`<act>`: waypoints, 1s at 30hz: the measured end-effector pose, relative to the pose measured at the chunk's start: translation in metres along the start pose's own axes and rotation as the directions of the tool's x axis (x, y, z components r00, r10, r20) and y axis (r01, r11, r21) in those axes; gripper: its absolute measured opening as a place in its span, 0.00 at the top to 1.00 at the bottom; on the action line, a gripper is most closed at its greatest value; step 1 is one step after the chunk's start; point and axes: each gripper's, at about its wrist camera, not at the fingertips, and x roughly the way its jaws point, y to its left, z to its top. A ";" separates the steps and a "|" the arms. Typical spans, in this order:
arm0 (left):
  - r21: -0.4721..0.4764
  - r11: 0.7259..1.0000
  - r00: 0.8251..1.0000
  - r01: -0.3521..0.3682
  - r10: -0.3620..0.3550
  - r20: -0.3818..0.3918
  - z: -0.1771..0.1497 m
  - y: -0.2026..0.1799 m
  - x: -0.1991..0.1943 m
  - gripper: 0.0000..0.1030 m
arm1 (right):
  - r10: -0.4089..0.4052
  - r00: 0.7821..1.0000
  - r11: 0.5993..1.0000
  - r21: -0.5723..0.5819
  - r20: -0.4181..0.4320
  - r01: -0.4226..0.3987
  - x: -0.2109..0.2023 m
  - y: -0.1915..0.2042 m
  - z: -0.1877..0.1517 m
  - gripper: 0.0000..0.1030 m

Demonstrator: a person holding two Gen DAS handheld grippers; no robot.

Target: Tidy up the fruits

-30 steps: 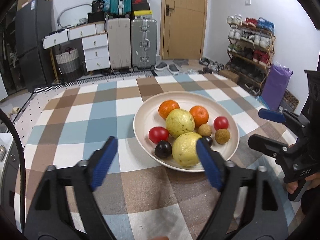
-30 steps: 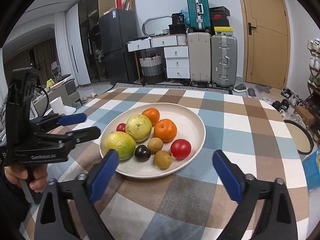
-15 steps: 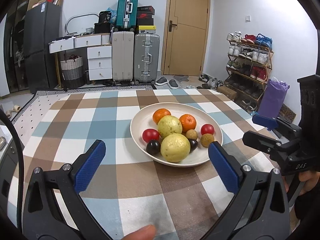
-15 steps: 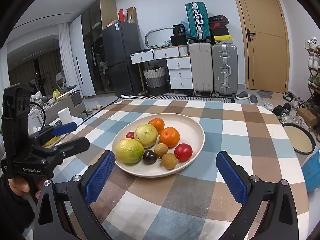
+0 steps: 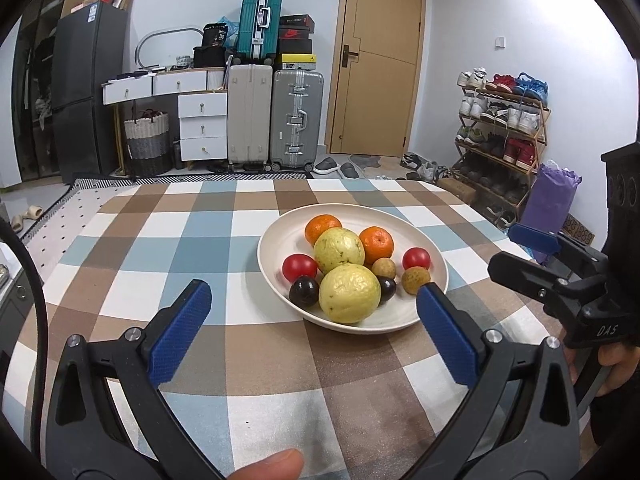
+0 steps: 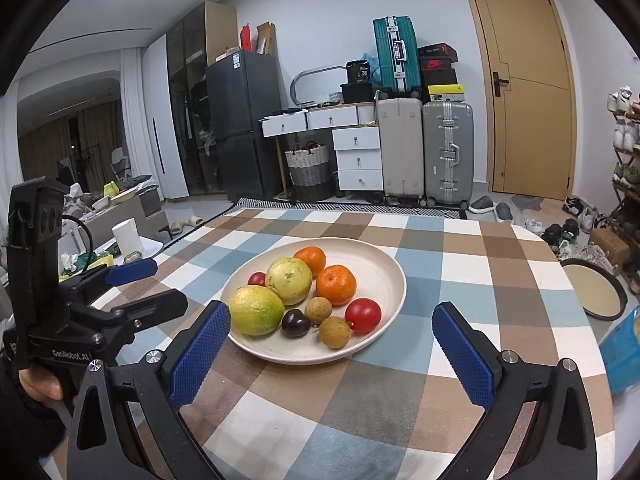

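While both grippers, left gripper [image 5: 312, 332] and right gripper [image 6: 332, 348], gape empty, a fruit plate [image 6: 384, 268] sits mid-tabletop [image 6: 460, 240].

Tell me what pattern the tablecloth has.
The tablecloth is checked in brown, blue and white, clearest in the right wrist view.

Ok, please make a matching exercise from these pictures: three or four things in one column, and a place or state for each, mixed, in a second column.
Things:
1. dark plum
2. left gripper
3. round tray
4. teal suitcase

Places or states:
a. near the right table edge
b. on top of other luggage
c. open, holding nothing
d. on the cream plate, among fruits

Pairs: 1-d, 2-c, 3-a, 4-b
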 end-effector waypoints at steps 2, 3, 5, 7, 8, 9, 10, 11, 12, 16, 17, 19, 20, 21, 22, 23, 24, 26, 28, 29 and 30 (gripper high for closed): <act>0.002 1.000 1.000 -0.003 0.003 0.003 0.000 -0.001 0.000 0.01 | 0.004 1.000 1.000 0.001 0.001 -0.004 0.000 -0.001 0.000 0.00; 0.002 1.000 1.000 -0.004 0.004 0.005 0.000 -0.001 0.000 0.01 | 0.005 1.000 1.000 0.001 0.002 -0.005 0.000 -0.001 0.000 0.00; 0.001 1.000 1.000 -0.004 0.004 0.010 0.000 -0.001 0.000 0.01 | 0.006 1.000 1.000 -0.001 0.002 -0.006 -0.001 0.000 0.000 0.00; 0.003 1.000 1.000 -0.004 0.004 0.012 -0.001 -0.001 0.000 0.01 | 0.004 1.000 1.000 -0.007 0.007 -0.004 -0.001 0.001 0.000 0.00; 0.003 1.000 1.000 -0.005 0.005 0.013 -0.001 0.000 0.000 0.01 | 0.005 1.000 1.000 -0.011 0.011 -0.005 -0.002 0.002 0.000 0.00; 0.003 1.000 1.000 -0.007 0.007 0.014 -0.001 0.000 0.000 0.01 | 0.003 1.000 1.000 -0.015 0.016 -0.002 -0.003 0.003 0.000 0.00; 0.005 1.000 1.000 -0.008 0.008 0.017 -0.001 -0.001 0.000 0.01 | 0.002 1.000 1.000 -0.018 0.019 -0.002 -0.004 0.003 0.000 0.00; 0.006 1.000 1.000 -0.008 0.008 0.019 -0.001 -0.001 -0.001 0.01 | 0.002 1.000 1.000 -0.020 0.021 -0.002 -0.004 0.003 0.000 0.00; 0.006 1.000 1.000 -0.007 0.007 0.020 -0.001 0.000 -0.001 0.01 | 0.001 1.000 1.000 -0.022 0.021 0.000 -0.004 0.004 0.000 0.00; 0.006 1.000 1.000 -0.008 0.008 0.016 -0.001 0.000 -0.001 0.01 | 0.001 1.000 1.000 -0.028 0.023 -0.001 -0.004 0.005 0.000 0.00; 0.007 1.000 1.000 -0.007 0.007 0.017 -0.001 -0.001 -0.002 0.01 | 0.002 1.000 1.000 -0.030 0.023 -0.001 -0.004 0.005 -0.001 0.00; 0.007 1.000 1.000 -0.007 0.007 0.019 -0.001 -0.001 -0.002 0.01 | 0.001 1.000 1.000 -0.030 0.024 -0.001 -0.005 0.006 -0.001 0.00; 0.007 1.000 1.000 -0.006 0.006 0.019 -0.001 -0.001 -0.001 0.01 | 0.003 1.000 1.000 -0.029 0.023 -0.002 -0.005 0.006 -0.001 0.00; 0.007 1.000 1.000 -0.006 0.006 0.019 -0.001 -0.002 -0.001 0.01 | 0.001 1.000 1.000 -0.029 0.023 -0.001 -0.005 0.006 -0.001 0.00; 0.008 1.000 1.000 -0.006 0.005 0.019 -0.001 -0.002 -0.001 0.01 | 0.001 1.000 1.000 -0.029 0.023 -0.001 -0.005 0.006 -0.001 0.00; 0.008 1.000 1.000 -0.007 0.006 0.019 -0.001 -0.002 -0.002 0.01 | 0.003 1.000 1.000 -0.029 0.022 -0.002 -0.005 0.006 -0.001 0.00; 0.008 1.000 1.000 -0.006 0.006 0.019 -0.001 -0.002 -0.002 0.01 | 0.002 1.000 1.000 -0.029 0.022 -0.001 -0.005 0.006 -0.001 0.00; 0.008 1.000 1.000 -0.006 0.006 0.020 -0.001 -0.002 -0.002 0.01 | 0.002 1.000 1.000 -0.029 0.023 -0.001 -0.005 0.006 -0.001 0.00; 0.009 1.000 1.000 -0.006 0.006 0.021 -0.001 -0.002 -0.002 0.01 | 0.002 1.000 1.000 -0.029 0.023 -0.001 -0.005 0.006 -0.001 0.00; 0.008 1.000 1.000 -0.007 0.007 0.020 -0.001 -0.002 -0.002 0.01 | 0.002 1.000 1.000 -0.029 0.023 -0.001 -0.005 0.006 -0.001 0.00; 0.008 1.000 1.000 -0.006 0.006 0.020 -0.001 -0.002 -0.002 0.01 | 0.002 1.000 1.000 -0.029 0.023 -0.001 -0.005 0.006 -0.001 0.00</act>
